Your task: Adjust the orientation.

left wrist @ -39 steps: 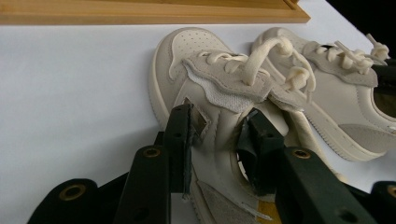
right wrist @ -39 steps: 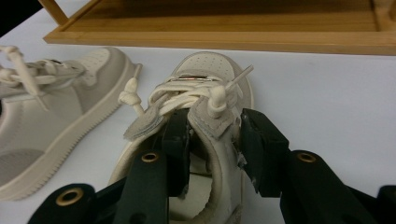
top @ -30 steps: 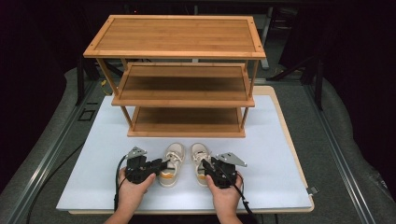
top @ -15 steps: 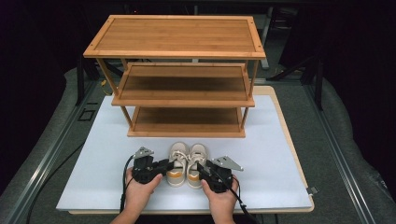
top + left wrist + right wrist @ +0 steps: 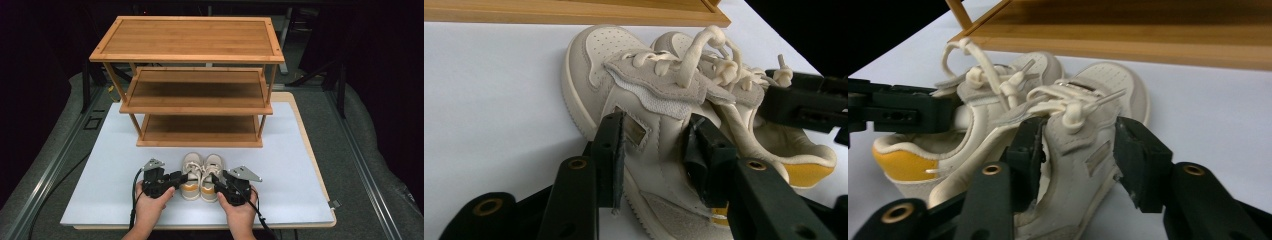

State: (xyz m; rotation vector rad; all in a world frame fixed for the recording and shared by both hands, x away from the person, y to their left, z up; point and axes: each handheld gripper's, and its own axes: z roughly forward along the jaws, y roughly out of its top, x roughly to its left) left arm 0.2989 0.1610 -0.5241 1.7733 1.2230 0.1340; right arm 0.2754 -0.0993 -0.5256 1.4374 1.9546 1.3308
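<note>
**Two grippers closed on a pair of small sneakers in front of a wooden rack**

A pair of cream sneakers with yellow heels sits side by side on the white table top (image 5: 300, 165), toes pointing toward the wooden shoe rack (image 5: 187, 42) and just short of its bottom shelf. The left shoe (image 5: 190, 172) and the right shoe (image 5: 212, 172) touch along their inner sides.

The left gripper (image 5: 181, 177) comes at the left shoe from its outer side. In the left gripper view its two black jaws straddle the shoe's side wall near the collar, one pad against the outer face by the small metal tag, the other inside by the laces; the jaws are narrowed down to the thickness of that wall and clamp it. The right gripper (image 5: 216, 181) mirrors this on the right shoe: in the right gripper view one jaw lies inside the opening beneath the tied laces and the other presses the outer side, gripping the upper between them. Each gripper view also shows the other gripper's black jaw reaching in at the far shoe.

The left hand (image 5: 150, 205) and right hand (image 5: 240, 210) hold the grippers at the near table edge, cables trailing back.

The rack has three bare bamboo shelves. The white top lies on a wood-edged table; around it are grey floor, metal rails and dark surroundings.
</note>
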